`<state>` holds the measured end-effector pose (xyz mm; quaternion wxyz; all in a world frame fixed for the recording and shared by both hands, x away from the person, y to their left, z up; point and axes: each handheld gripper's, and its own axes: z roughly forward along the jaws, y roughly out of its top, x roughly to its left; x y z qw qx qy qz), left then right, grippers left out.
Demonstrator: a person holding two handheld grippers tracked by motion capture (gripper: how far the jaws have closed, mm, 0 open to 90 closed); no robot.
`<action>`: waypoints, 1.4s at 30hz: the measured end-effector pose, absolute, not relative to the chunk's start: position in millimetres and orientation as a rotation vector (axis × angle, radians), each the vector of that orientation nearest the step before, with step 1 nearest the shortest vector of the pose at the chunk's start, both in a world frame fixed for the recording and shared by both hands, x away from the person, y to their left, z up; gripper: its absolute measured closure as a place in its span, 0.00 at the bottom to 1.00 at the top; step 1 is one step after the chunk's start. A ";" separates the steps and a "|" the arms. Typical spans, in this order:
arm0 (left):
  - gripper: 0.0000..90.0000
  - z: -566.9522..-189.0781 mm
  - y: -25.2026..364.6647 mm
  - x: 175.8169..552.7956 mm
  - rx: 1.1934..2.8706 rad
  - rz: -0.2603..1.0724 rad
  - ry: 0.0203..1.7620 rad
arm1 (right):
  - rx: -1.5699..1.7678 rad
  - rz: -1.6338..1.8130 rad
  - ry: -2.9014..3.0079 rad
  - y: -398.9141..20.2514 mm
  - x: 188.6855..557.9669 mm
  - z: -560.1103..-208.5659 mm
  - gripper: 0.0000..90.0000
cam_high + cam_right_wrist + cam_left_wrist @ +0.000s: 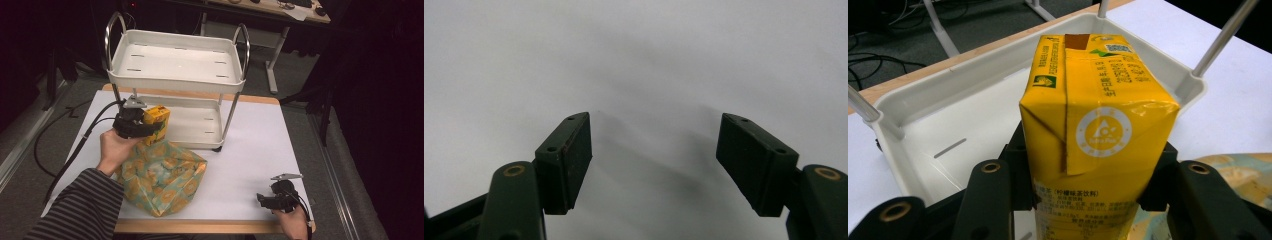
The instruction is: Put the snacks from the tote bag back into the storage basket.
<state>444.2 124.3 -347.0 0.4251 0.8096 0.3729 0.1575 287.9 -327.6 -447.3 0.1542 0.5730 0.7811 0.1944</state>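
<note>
High view: left claw (150,127) clamped on yellow carton (156,121), above cart's lower tray (200,125) near worktop (250,145) far-left edge. Right claw (654,160) wide, empty. Likely next: lower carton into tray, release.

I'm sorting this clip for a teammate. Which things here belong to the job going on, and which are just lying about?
In the job:
- yellow drink carton, clamped in the left claw
- white two-shelf cart, its lower shelf just behind the carton
- patterned bag beside the carton

Lying about:
- right claw, open above bare table
- desk at the back
</note>
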 end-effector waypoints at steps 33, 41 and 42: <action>0.60 -362.5 117.1 468.6 2.015 0.500 0.975 | 1.601 0.567 2.236 -324.4 285.4 -444.7 0.34; 0.60 -368.3 112.9 472.3 2.048 0.469 0.974 | 1.601 0.562 2.248 -323.8 284.9 -445.6 0.34; 0.60 -369.0 112.8 473.0 2.049 0.474 0.978 | 1.595 0.566 2.250 -324.1 285.1 -445.5 0.34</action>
